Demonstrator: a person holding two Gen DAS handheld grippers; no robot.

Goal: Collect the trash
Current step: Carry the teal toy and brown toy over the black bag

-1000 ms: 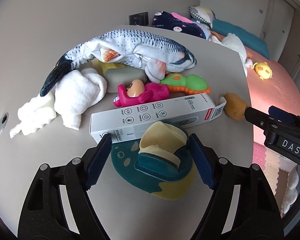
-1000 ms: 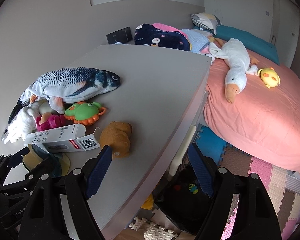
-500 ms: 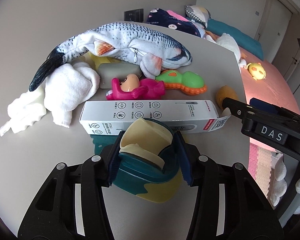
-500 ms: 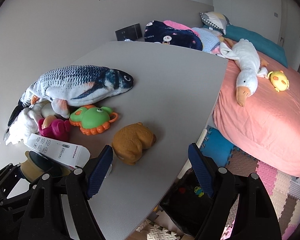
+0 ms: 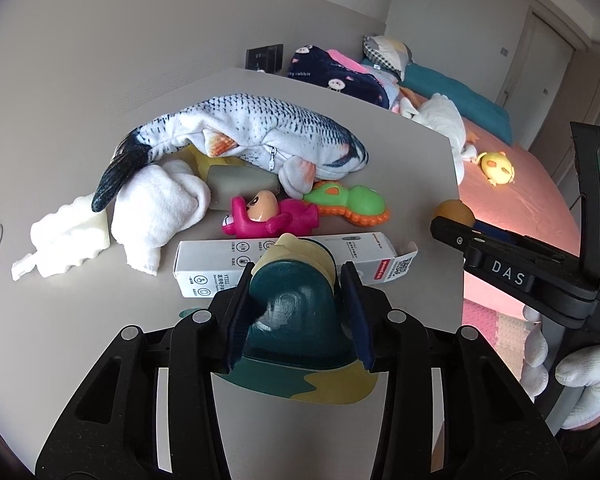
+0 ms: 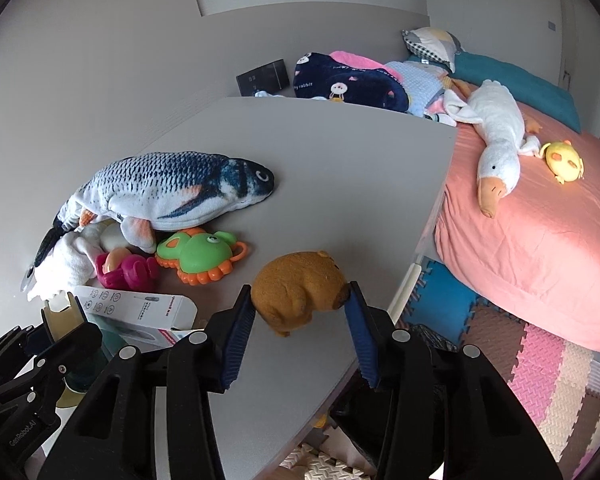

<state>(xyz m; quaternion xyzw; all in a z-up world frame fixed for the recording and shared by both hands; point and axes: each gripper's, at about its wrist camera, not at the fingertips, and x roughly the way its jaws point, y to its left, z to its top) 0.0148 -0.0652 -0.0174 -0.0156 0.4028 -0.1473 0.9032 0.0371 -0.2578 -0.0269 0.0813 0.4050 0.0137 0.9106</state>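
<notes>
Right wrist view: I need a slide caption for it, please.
Right gripper closing around a brown plush toy near the table edge.

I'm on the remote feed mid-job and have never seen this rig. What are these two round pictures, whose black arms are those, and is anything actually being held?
No robot: a person holds a hand-held claw in each hand. Each round picture comes from a fisheye camera on one claw, looking along its blue fingers.

Left wrist view: the left claw is closing on a teal and yellow child's slipper, pads against its sides.

Right wrist view: the right claw is closing around a brown plush animal near the edge of the grey table; its pads look about touching.

Also on the table: a plush fish, white cloths, a pink toy, a green toy and a white carton.
</notes>
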